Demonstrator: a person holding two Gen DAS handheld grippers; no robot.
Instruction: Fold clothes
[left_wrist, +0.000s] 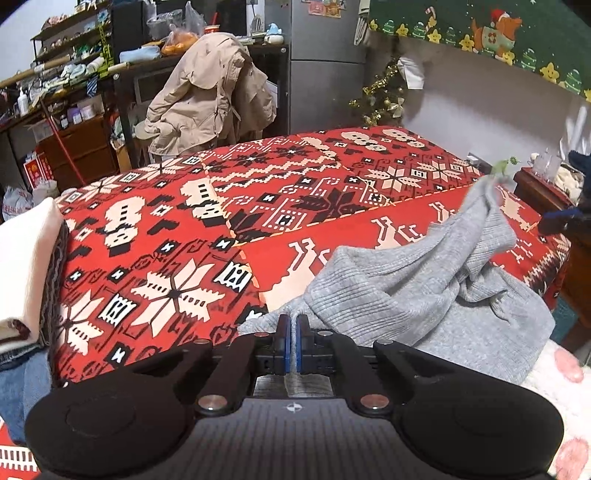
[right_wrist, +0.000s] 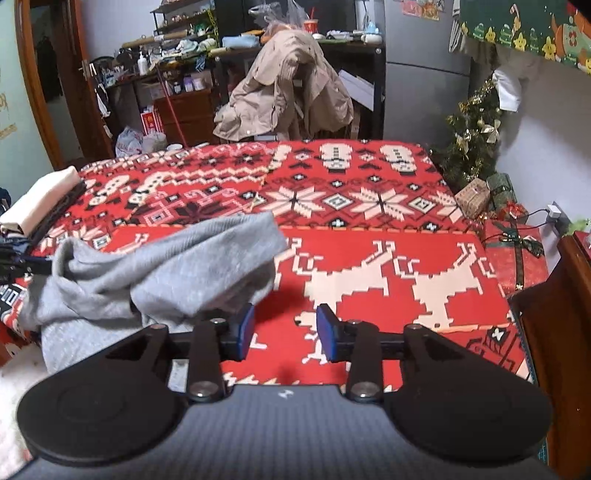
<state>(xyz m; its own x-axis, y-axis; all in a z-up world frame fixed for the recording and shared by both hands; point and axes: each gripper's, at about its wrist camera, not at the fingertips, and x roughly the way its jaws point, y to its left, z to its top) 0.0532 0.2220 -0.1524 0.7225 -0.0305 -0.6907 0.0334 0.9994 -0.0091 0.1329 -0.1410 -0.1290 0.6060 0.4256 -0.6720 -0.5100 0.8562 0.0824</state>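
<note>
Grey sweater (left_wrist: 424, 291) lies crumpled on the red bed (left_wrist: 177, 236), near edge. Left hand-held gripper (left_wrist: 293, 325) is clamped on its hem; right hand-held gripper (right_wrist: 285, 325) is part open, empty. Spreading step; next, the right needs a grip on another edge

grey ribbed knit sweater (left_wrist: 417, 291): soft, matt cloth
red patterned woven blanket (right_wrist: 369, 258): matt, coarse weave
black gripper arms: matt plastic, metal pivot pins
blue pads (right_wrist: 246, 328): smooth

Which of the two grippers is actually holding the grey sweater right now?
The left gripper: its fingers are shut on the grey sweater's near edge. The right gripper is open, nothing between its fingers, with the sweater just to its left.
</note>
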